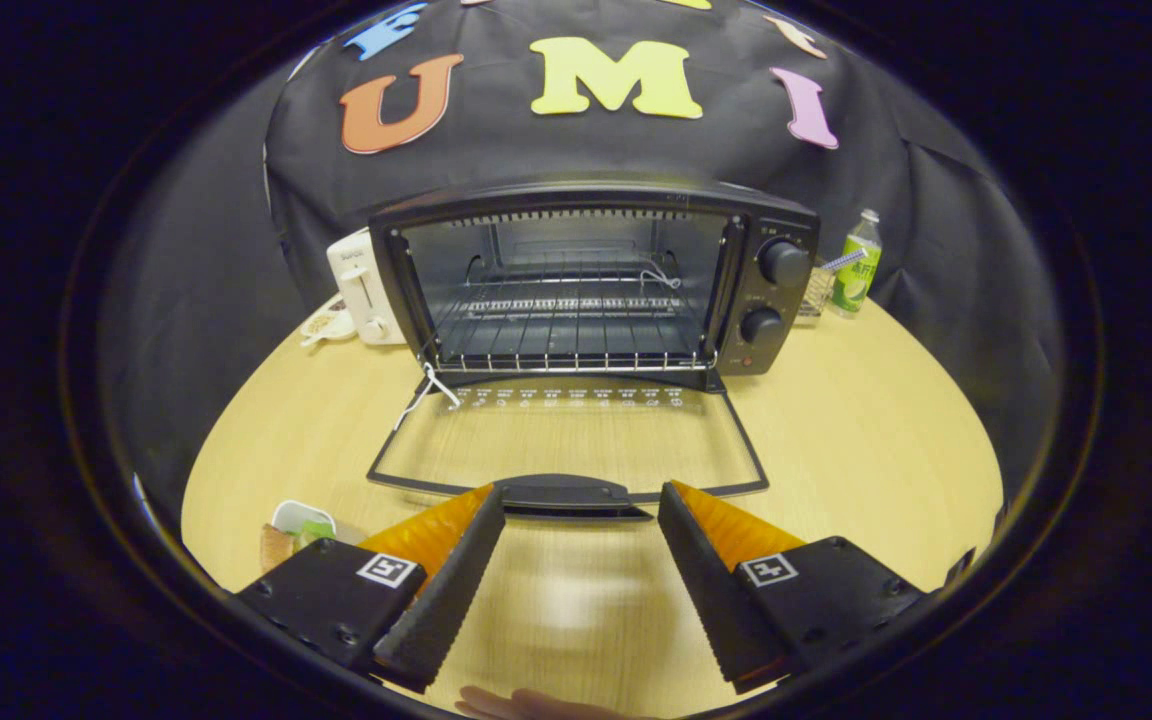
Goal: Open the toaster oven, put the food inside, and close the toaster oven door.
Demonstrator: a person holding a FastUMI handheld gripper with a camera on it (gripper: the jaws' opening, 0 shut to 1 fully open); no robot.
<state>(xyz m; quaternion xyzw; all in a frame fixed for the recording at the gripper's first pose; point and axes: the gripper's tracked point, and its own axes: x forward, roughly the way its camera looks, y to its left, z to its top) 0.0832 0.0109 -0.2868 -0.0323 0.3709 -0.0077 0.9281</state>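
Gaping toaster oven [596, 285], door [566, 445] flat before spread tongs [581, 512]

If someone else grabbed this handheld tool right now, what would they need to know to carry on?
Gripper: fingers open, holding nothing, their tips just short of the door handle.
Toaster oven: its glass door is folded fully down onto the table; the wire rack inside is bare.
Food: a small dish with something in it sits on the table beside one finger.
Done: door opened.
Left: pick up the food, put it on the rack, close the door.
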